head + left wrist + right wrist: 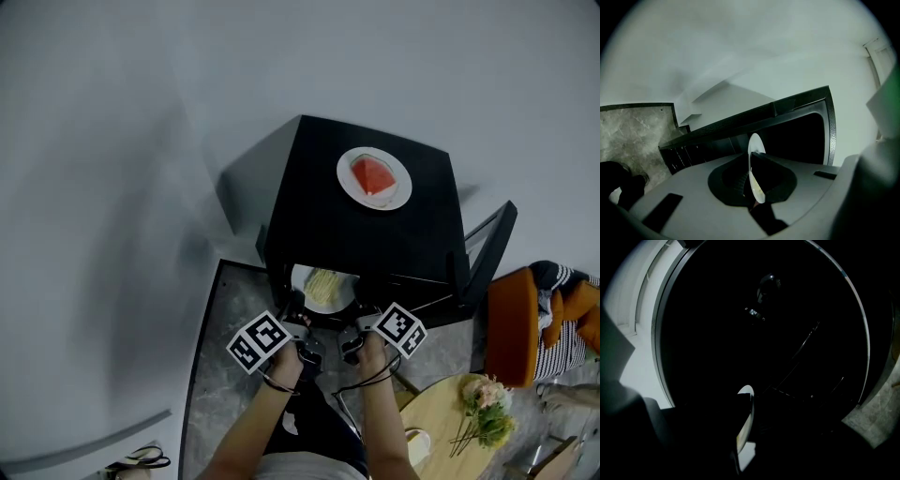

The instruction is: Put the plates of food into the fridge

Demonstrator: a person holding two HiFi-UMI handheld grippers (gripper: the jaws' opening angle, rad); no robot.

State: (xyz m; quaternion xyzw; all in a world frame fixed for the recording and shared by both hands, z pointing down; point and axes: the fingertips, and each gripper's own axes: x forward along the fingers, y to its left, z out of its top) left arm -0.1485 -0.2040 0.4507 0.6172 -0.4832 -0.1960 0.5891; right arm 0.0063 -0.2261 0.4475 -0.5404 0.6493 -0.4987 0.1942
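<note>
The fridge mouth stands open toward the person. Its inside is dark, with a wire rack faintly seen deep within. The plate, pinched at opposite rims by the left tongs and right tongs, fills most of that mouth. The open door juts out just beside the right tongs. A chair and round desk crowd the right. Open floor shows at the left. A second plate takes part of the fridge top.
</note>
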